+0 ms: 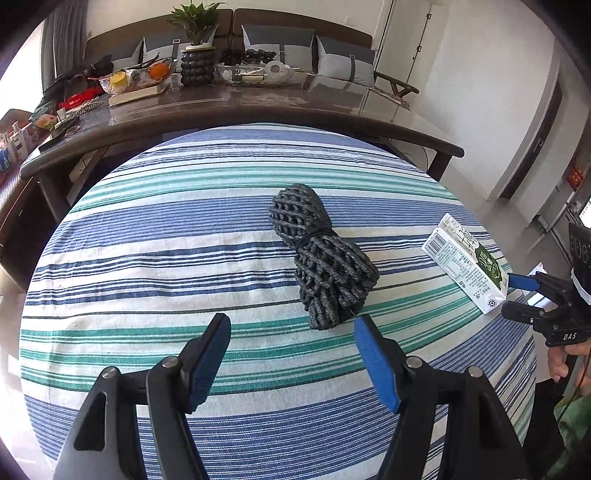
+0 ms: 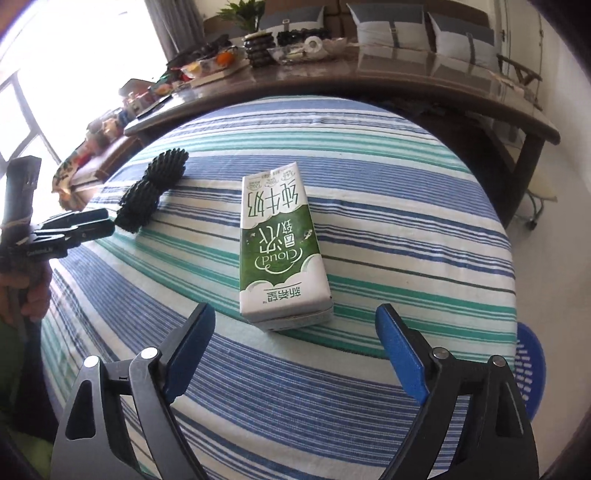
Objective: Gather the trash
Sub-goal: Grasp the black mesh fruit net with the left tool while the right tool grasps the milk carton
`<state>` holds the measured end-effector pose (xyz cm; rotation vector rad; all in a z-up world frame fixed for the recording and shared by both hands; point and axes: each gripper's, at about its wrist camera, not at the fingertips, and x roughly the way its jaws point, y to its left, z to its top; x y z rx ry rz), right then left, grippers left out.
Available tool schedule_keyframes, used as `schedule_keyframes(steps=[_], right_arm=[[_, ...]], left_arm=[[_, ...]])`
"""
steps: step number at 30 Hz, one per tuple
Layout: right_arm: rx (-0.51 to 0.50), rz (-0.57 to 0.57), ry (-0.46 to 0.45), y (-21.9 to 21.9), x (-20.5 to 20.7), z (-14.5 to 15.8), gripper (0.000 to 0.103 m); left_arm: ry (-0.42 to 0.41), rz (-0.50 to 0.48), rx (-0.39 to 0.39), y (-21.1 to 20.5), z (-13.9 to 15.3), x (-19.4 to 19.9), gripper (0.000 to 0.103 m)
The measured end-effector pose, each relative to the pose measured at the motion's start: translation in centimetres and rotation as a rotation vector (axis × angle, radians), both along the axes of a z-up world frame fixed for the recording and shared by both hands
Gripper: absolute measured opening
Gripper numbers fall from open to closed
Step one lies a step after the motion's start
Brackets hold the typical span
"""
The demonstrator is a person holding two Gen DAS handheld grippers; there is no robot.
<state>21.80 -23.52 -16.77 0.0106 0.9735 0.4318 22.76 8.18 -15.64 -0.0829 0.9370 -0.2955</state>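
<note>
Left gripper (image 1: 291,325): black two-finger tool with blue pads, jaws parted, nothing between them; poised over the cloth just short of the mesh bundle. Seen from the right wrist view at the far left, held by a hand (image 2: 35,295).

Right gripper (image 2: 295,314): same make, jaws spread wide and released, nothing pressed by the pads; the near end of the carton sits just ahead of the gap between the fingertips. In the left wrist view it shows at the right edge, its tips close beside the carton's base.

Striped tablecloth (image 1: 147,258): blue, teal and white bands, woven fabric, covering the work surface under both items.

Green-and-white rectangular milk carton (image 2: 280,243): paper, lying flat on its broad side on the cloth, printed face up, long axis running away from the right gripper. Towards the right edge of the cloth in the left wrist view.

Dark grey foam mesh bundle (image 1: 323,258): netted sleeve, rolled and cinched at its middle by a thin black band, lying on the cloth well apart from the carton, to its left.

Blue perforated plastic basket (image 2: 530,369): partly visible below the cloth's right edge.

Dark brown glossy long table (image 1: 258,107): beyond the cloth, carrying a potted green plant (image 1: 197,22) in a dark beaded vase, glass dishes with fruit, and assorted clutter.

Grey-and-white cushions (image 1: 343,61): on the seating behind the table.
</note>
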Motion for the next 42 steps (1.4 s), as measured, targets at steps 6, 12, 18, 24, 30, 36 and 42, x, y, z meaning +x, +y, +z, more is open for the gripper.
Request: schedule_keyframes(steps=[6, 12, 18, 24, 30, 36, 42], right_arm=[[-0.101, 0.044, -0.044, 2.7, 1.8, 1.9, 0.09], [-0.209, 0.105, -0.003, 5.4, 4.3, 2.2, 0.091], [-0.29, 0.172, 0.022, 7.6, 5.1, 1.3, 0.09], [-0.331, 0.19, 0.044, 8.4, 5.7, 0.9, 0.09], [-0.325, 0.176, 0.081, 8.2, 6.4, 0.5, 0.09], [-0.284, 0.136, 0.1, 6.4, 6.7, 1.2, 0.09], [-0.249, 0.104, 0.121, 4.9, 7.3, 2.0, 0.089]], left_arm=[[0.017, 0.017, -0.075, -1.8, 0.0, 3.5, 0.071], [-0.001, -0.028, -0.028, -4.2, 0.4, 4.1, 0.071], [-0.028, -0.003, 0.045, -4.4, 1.0, 4.0, 0.071], [-0.071, 0.015, 0.133, -4.7, 1.4, 3.5, 0.071], [-0.078, 0.015, 0.149, -4.5, 2.0, 3.4, 0.071], [0.018, 0.051, -0.145, -0.6, 3.0, 5.6, 0.071], [0.142, 0.02, -0.087, -4.3, -0.6, 8.5, 0.071]])
